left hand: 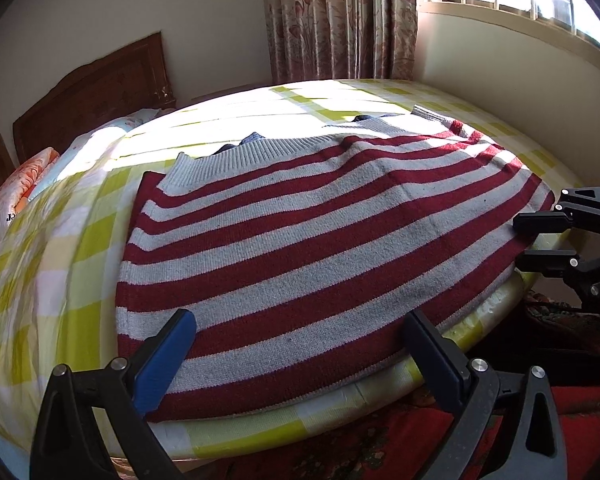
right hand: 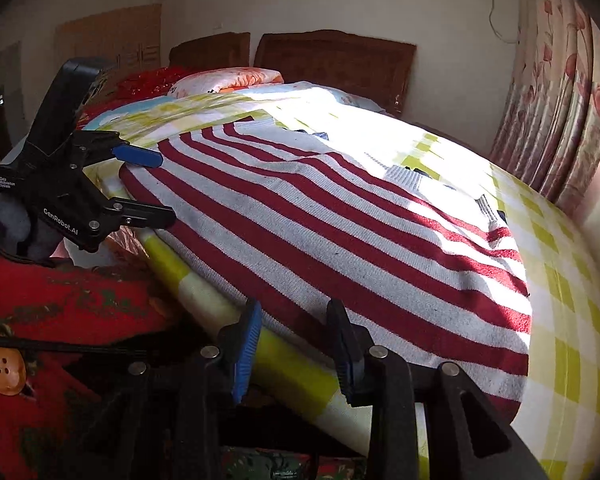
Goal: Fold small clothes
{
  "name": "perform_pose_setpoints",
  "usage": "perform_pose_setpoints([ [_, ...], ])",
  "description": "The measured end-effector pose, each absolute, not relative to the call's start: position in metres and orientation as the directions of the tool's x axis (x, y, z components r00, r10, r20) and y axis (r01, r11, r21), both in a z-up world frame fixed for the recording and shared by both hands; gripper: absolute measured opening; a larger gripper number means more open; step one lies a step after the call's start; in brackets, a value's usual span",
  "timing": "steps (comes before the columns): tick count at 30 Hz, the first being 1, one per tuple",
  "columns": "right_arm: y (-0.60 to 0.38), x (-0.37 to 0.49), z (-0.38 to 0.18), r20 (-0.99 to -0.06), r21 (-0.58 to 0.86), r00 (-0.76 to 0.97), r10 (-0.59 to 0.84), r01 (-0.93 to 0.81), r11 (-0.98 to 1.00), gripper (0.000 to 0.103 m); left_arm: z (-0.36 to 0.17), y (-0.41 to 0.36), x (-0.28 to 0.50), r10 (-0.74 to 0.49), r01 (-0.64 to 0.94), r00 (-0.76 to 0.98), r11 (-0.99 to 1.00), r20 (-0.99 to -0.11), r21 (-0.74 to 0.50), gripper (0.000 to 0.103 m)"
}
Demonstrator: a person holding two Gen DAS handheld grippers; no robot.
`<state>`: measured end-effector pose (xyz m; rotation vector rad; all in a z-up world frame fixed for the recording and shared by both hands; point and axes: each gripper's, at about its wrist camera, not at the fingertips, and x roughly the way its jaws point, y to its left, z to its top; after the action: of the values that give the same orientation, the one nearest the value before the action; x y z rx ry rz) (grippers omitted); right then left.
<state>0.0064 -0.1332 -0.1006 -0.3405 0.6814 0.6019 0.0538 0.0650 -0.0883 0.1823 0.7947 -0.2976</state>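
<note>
Both claws sit open at the near hem of the striped sweater, lying flat on the checked bedsheet: left gripper spread wide, right gripper narrower. Only the right view catches a pillow by the headboard.

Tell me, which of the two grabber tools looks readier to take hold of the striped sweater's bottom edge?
Probably the left gripper: its open fingers already straddle the striped sweater hem at the bed edge. The right gripper, also open, sits at the hem's corner, one finger off the fabric. Folding likely needs both.
</note>
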Motion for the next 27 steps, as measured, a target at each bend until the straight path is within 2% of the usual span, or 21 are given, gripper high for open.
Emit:
perform_pose_setpoints([
  [4, -0.143, 0.011, -0.095, -0.689, -0.065, 0.603, 0.401, -0.603, 0.795, 0.033, -0.087, 0.065, 0.053, -0.185, 0.327, 0.662, 0.943, -0.726, 0.058, 0.103],
  [8, -0.163, 0.017, -0.085, -0.655, 0.029, 0.622, 0.429, -0.546, 0.837, 0.034, -0.083, 0.067, 0.053, -0.158, 0.305, 0.679, 0.949, -0.717, 0.081, 0.103],
  [12, -0.173, 0.026, -0.097, -0.675, 0.010, 0.645, 0.358, -0.477, 0.879, 0.035, -0.088, 0.077, 0.059, -0.179, 0.291, 0.655, 0.956, -0.734, 0.027, 0.103],
  [18, -0.191, 0.026, -0.095, -0.672, 0.021, 0.653, 0.349, -0.455, 0.890, 0.035, -0.089, 0.088, 0.059, -0.175, 0.280, 0.653, 0.960, -0.737, 0.020, 0.103],
  [27, -0.266, 0.010, -0.087, -0.688, 0.203, 0.663, 0.295, -0.214, 0.955, 0.035, -0.083, 0.093, 0.055, -0.124, 0.232, 0.666, 0.972, -0.736, 0.046, 0.103],
])
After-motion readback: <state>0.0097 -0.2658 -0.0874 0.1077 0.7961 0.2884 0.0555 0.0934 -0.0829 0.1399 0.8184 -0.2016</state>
